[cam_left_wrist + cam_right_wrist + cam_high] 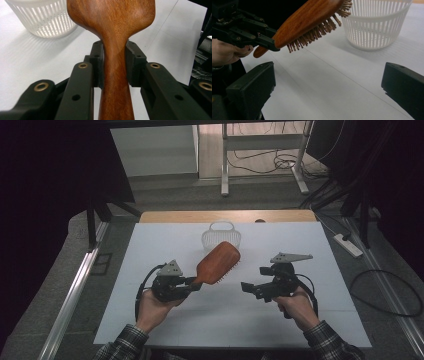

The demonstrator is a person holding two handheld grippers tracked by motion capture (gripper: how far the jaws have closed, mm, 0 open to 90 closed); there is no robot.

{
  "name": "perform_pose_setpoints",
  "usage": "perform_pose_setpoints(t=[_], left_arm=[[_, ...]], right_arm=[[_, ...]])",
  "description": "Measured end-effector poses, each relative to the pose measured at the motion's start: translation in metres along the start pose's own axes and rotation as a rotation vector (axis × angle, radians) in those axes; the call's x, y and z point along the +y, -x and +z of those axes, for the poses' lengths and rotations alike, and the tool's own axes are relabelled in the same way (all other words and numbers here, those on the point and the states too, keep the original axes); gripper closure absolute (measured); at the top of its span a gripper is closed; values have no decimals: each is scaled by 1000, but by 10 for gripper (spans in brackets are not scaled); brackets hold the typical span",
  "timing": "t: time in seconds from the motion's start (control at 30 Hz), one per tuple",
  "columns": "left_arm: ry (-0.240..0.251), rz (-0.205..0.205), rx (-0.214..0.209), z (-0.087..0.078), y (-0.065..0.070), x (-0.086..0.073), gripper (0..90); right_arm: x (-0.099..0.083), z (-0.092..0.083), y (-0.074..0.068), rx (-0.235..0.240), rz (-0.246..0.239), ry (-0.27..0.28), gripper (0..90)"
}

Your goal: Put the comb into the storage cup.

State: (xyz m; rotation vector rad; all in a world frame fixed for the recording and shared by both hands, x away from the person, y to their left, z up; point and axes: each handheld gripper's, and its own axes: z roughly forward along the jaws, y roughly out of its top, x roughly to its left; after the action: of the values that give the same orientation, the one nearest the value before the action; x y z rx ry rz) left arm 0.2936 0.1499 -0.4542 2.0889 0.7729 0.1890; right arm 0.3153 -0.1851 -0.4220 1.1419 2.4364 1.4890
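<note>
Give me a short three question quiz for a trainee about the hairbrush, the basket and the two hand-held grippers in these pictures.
1. True or false: the left hand-held gripper is shut on the handle of the hairbrush.
2. Which way do the bristles face: A up, B down toward the table, C into the basket?
3. Fill in: the jaws of the right hand-held gripper are ____.

Key
1. True: both pads press the wooden handle.
2. B
3. Open, with nothing between them.
</note>
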Motion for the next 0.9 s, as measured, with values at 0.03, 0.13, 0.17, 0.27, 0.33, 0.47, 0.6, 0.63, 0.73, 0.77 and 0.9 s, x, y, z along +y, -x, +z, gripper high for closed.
perform_pose_setpoints(t=[0.03,0.13,0.17,0.27,0.33,0.47,0.6,0.63,0.73,0.77,0.9], left_arm=[[0,1,1,1,1,0,709],[2,9,9,1,3,2,709],[4,9,9,2,4,2,709],[14,11,7,3,6,4,709],[17,12,3,3,7,4,709],[24,11,0,5,8,5,709],[32,7,-7,6,9,7,709],[34,6,-9,6,10,7,709],[38,8,-12,8,11,9,709],[38,9,-13,8,11,10,709],[41,10,-15,11,13,12,709]], right_arm=[[1,1,-1,-1,1,-5,0],[7,7,-5,-4,6,-28,0],[7,7,-5,-4,6,-28,0],[11,12,-6,16,17,-39,0],[13,15,-6,26,27,-40,0],[16,20,-5,39,56,-30,0],[20,24,-4,47,75,-26,0],[21,24,-4,48,76,-24,0],[23,27,-4,57,81,-25,0],[24,28,-4,59,83,-22,0],[28,32,-4,68,87,-23,0]])
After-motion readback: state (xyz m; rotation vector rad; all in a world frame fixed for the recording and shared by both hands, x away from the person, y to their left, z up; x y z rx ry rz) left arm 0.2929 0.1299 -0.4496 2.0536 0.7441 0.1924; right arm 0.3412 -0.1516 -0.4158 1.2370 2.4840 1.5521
